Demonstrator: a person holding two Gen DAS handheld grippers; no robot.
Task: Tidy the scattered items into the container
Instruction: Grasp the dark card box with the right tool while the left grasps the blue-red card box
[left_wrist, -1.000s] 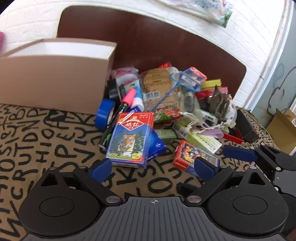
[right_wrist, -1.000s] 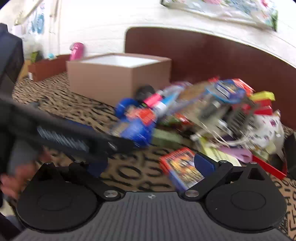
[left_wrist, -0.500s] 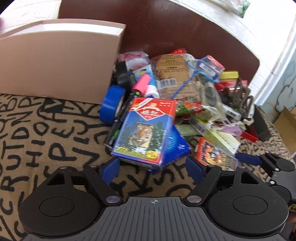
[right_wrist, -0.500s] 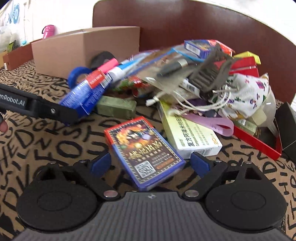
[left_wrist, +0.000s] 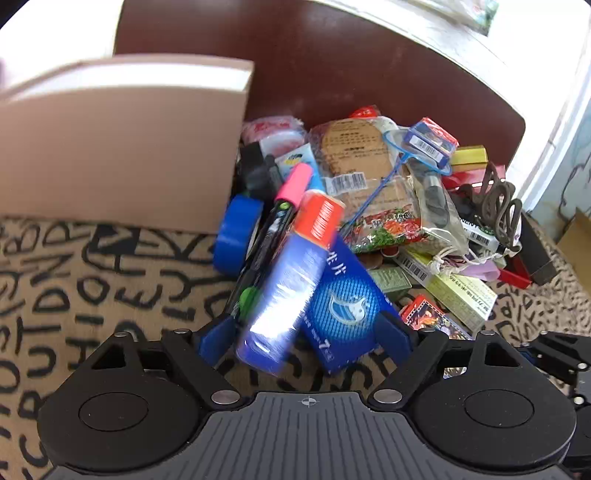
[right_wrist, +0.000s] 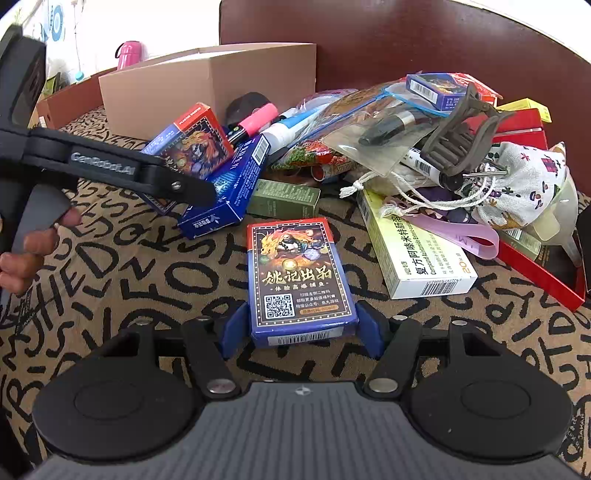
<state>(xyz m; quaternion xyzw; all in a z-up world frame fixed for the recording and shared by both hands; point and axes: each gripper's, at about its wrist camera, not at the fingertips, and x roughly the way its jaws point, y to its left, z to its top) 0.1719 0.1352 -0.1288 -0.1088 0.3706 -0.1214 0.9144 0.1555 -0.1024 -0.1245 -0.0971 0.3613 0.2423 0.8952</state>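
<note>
A cardboard box (left_wrist: 122, 147) stands at the left back, also in the right wrist view (right_wrist: 207, 88). A pile of scattered items lies to its right. My left gripper (left_wrist: 304, 336) is open around two card packs: a blue and red pack (left_wrist: 291, 284), tipped on edge and blurred, and a blue box with a white bird (left_wrist: 347, 302). In the right wrist view the left gripper (right_wrist: 122, 173) reaches across by the same packs (right_wrist: 195, 142). My right gripper (right_wrist: 301, 330) has its blue pads close against the sides of a dark card pack (right_wrist: 295, 280) lying flat.
The pile holds a blue tape roll (left_wrist: 238, 234), a pink marker (left_wrist: 291, 184), a snack bag (left_wrist: 369, 177), a yellow-white medicine box (right_wrist: 413, 251), a grey hair claw (right_wrist: 461, 136), a drawstring pouch (right_wrist: 524, 181) and a red tray (right_wrist: 543, 273). A dark brown headboard (left_wrist: 369, 74) stands behind.
The left gripper moved forward and the tiger pack tipped up onto its edge between the fingers. The right gripper advanced and narrowed until its pads flank the dark card pack.
</note>
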